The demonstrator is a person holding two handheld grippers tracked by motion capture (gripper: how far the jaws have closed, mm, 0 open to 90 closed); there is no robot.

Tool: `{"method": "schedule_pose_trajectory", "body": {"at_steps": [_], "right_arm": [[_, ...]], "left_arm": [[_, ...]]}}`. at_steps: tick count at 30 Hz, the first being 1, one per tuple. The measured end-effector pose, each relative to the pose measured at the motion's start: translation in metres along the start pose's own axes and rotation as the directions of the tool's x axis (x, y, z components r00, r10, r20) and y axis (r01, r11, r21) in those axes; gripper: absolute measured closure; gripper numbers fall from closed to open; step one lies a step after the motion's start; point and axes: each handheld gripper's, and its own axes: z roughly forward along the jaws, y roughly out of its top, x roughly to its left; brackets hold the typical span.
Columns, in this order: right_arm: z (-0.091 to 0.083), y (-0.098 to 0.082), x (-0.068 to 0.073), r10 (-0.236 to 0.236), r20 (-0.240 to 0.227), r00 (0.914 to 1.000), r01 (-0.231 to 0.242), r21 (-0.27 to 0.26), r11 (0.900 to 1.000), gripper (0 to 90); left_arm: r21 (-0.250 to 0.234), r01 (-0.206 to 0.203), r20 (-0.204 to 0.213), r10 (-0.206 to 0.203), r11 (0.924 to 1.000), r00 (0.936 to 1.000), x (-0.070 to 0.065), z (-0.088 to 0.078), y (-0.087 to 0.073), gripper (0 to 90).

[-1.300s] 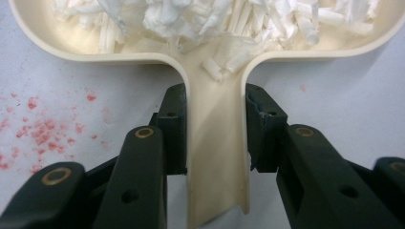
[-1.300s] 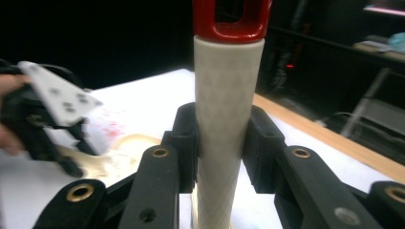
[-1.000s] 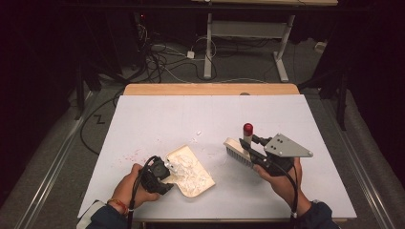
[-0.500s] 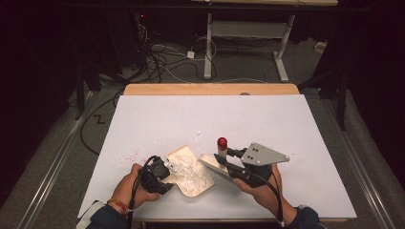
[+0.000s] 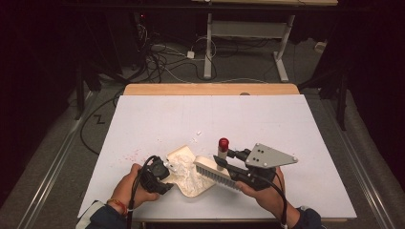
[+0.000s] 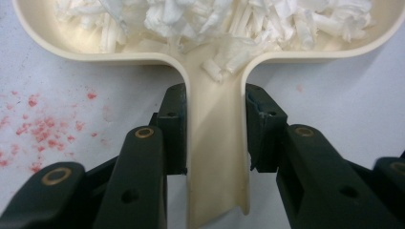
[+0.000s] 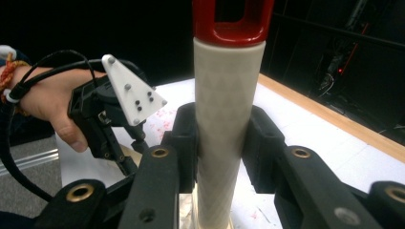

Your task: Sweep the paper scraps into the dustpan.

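Note:
A cream dustpan [image 5: 187, 177] lies on the white table near the front edge, heaped with white paper shreds [image 6: 229, 19]. My left gripper [image 5: 160, 172] is shut on the dustpan's handle [image 6: 217, 157], one pad on each side of it. My right gripper [image 5: 228, 161] is shut on the upright white handle [image 7: 228, 119] of a hand brush, which has a red cap [image 5: 223, 142]. The brush head [image 5: 216, 172] lies across the dustpan's right edge with its bristles over the shreds. In the right gripper view the left gripper [image 7: 112, 126] and its hand are at the left.
A few loose white bits [image 5: 197, 136] lie just beyond the dustpan. Red crumbs [image 5: 129, 155] speckle the sheet to its left. The white sheet [image 5: 267, 119] ends at a wooden strip [image 5: 210, 89] at the far side. Cables and desk legs are on the floor beyond.
My right gripper has carried the brush to the left, from beside the dustpan to over its right edge. The left gripper and the dustpan have stayed put.

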Motion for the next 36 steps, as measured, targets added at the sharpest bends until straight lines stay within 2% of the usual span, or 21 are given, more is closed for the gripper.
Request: {"method": "schedule_pose_trajectory", "body": {"at_steps": [6, 11, 15, 21, 24, 29, 33, 36], "right_arm": [[-0.009, 0.002, -0.017, 0.032, 0.019, 0.9993, -0.032, -0.013, 0.999, 70.3], [-0.013, 0.002, -0.027, 0.029, 0.038, 0.9989, -0.029, -0.003, 1.000, 70.3], [-0.017, 0.002, -0.039, 0.038, 0.074, 0.9965, -0.037, -0.017, 0.999, 70.3], [-0.017, 0.000, -0.058, 0.052, 0.143, 0.9884, -0.047, -0.038, 0.998, 70.3], [-0.011, -0.001, -0.065, 0.048, 0.161, 0.9858, -0.041, -0.044, 0.998, 70.3], [0.011, 0.002, -0.083, 0.030, 0.196, 0.9802, -0.019, -0.055, 0.998, 70.3], [0.036, 0.007, -0.097, 0.029, 0.203, 0.9788, -0.016, -0.065, 0.998, 70.3], [0.054, 0.011, -0.104, 0.022, 0.211, 0.9772, -0.012, -0.046, 0.999, 70.4]], "left_arm": [[0.000, 0.005, 0.003, -0.005, 1.0000, 1.0000, 0.001, 0.000, -0.001, 63.4], [-0.007, 0.011, 0.006, -0.011, 0.9999, 0.9999, 0.003, -0.001, -0.004, 63.4], [-0.008, 0.024, 0.011, -0.023, 0.9997, 0.9997, 0.007, -0.001, -0.006, 63.4], [-0.005, 0.032, 0.013, -0.032, 0.9995, 0.9994, 0.008, 0.000, -0.008, 63.4], [-0.006, 0.042, 0.013, -0.042, 0.9991, 0.9990, 0.009, -0.001, -0.011, 63.4], [-0.008, 0.050, 0.015, -0.050, 0.9987, 0.9986, 0.011, -0.001, -0.013, 63.4], [-0.013, 0.061, 0.021, -0.061, 0.9981, 0.9979, 0.014, -0.001, -0.015, 63.4], [-0.021, 0.065, 0.031, -0.064, 0.9977, 0.9974, 0.016, -0.001, -0.017, 63.4]]}}
